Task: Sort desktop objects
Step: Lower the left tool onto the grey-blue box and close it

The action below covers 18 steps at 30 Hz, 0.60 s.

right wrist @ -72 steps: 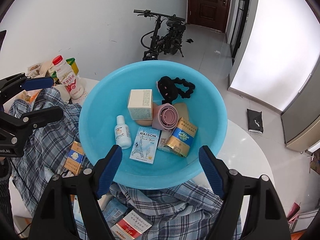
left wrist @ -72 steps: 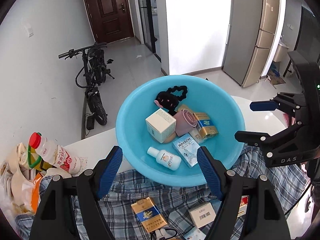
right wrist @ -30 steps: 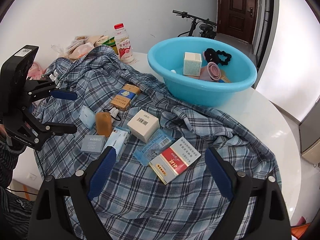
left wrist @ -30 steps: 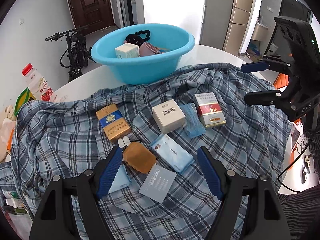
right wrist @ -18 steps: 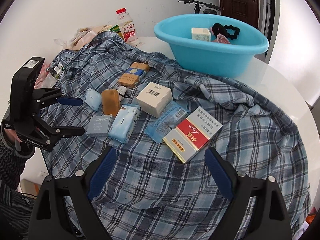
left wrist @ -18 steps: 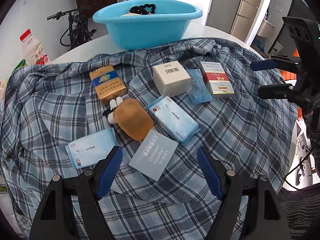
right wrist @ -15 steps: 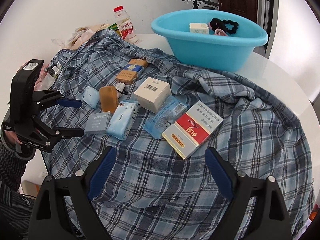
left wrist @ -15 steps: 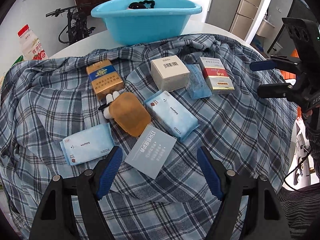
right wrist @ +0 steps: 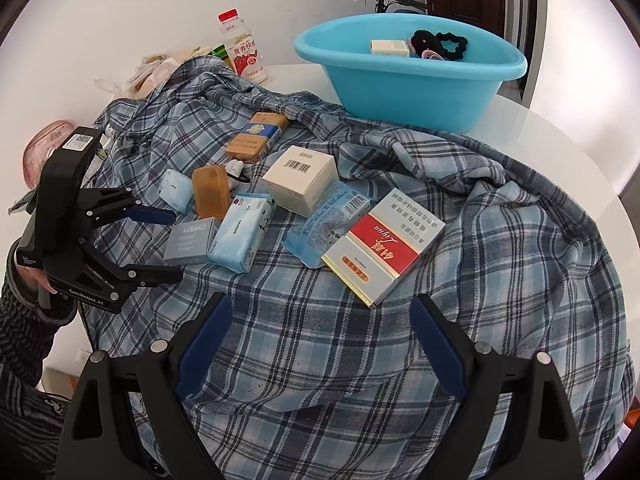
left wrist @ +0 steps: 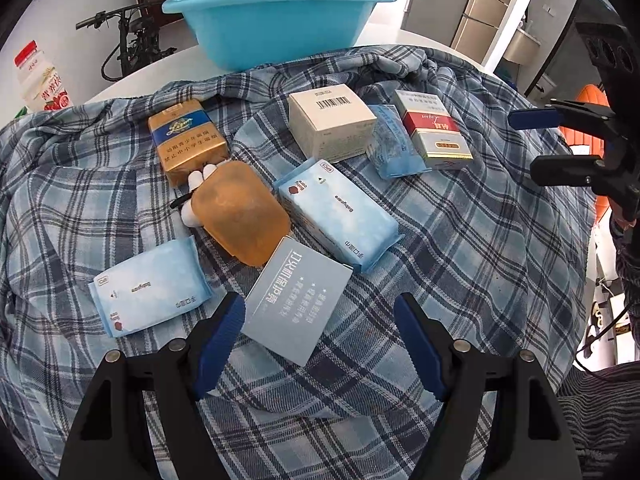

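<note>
Several small items lie on a plaid shirt (left wrist: 460, 240): a grey-blue card box (left wrist: 298, 308), an amber case (left wrist: 240, 216), two blue tissue packs (left wrist: 340, 216) (left wrist: 150, 292), a gold cigarette pack (left wrist: 186, 140), a white cube box (left wrist: 332, 120) and a red-and-white cigarette pack (right wrist: 384, 248). A blue basin (right wrist: 408, 68) at the far side holds several items. My left gripper (left wrist: 320, 340) is open and empty, low over the grey-blue card box. My right gripper (right wrist: 320, 344) is open and empty, short of the red-and-white pack.
A red-capped drink bottle (right wrist: 242, 48) and snack bags (right wrist: 156, 68) stand at the table's far left by the wall. The white round table (right wrist: 560, 136) shows bare at the right of the basin. A bicycle (left wrist: 128, 40) stands beyond the table.
Both grippers have pulled back from above the basin and come down low over the shirt. The left gripper has closed in on the grey-blue card box. Both stayed open.
</note>
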{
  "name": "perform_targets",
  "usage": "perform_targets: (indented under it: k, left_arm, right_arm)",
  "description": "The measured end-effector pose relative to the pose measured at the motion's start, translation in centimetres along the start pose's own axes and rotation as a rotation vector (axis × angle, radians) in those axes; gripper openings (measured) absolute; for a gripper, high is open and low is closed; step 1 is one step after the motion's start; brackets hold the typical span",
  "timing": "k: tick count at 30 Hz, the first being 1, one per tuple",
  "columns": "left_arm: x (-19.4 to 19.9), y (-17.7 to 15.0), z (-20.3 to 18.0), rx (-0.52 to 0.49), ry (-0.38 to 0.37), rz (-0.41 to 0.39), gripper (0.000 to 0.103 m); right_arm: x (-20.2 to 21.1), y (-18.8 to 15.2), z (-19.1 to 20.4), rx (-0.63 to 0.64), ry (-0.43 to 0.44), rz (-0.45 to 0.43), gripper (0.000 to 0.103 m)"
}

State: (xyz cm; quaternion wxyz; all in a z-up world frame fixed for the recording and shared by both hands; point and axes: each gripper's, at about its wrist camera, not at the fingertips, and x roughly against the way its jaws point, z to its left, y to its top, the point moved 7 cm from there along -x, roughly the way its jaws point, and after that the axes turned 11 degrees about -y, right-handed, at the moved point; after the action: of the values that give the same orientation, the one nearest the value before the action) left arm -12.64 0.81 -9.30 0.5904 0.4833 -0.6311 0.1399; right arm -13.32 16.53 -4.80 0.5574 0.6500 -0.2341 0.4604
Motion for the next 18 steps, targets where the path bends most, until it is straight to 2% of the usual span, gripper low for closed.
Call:
perform_targets:
  k: [4,11,18]
  left_arm:
    - [-0.8,0.1,0.9,0.001,0.022,0.014,0.079]
    - [-2.1,0.0,1.7,0.018,0.004,0.045,0.079]
    - [-1.7,0.3,1.8,0.037,0.009,0.027,0.079]
  right_arm:
    - [-0.1,-0.3,-0.1,-0.003,-0.010,0.011,0.089]
    - [-0.8,-1.4,-0.4,-0.014,-0.016,0.044,0.089]
    - [-1.2,-1.7,-0.2,0.000,-0.010,0.063,0.089]
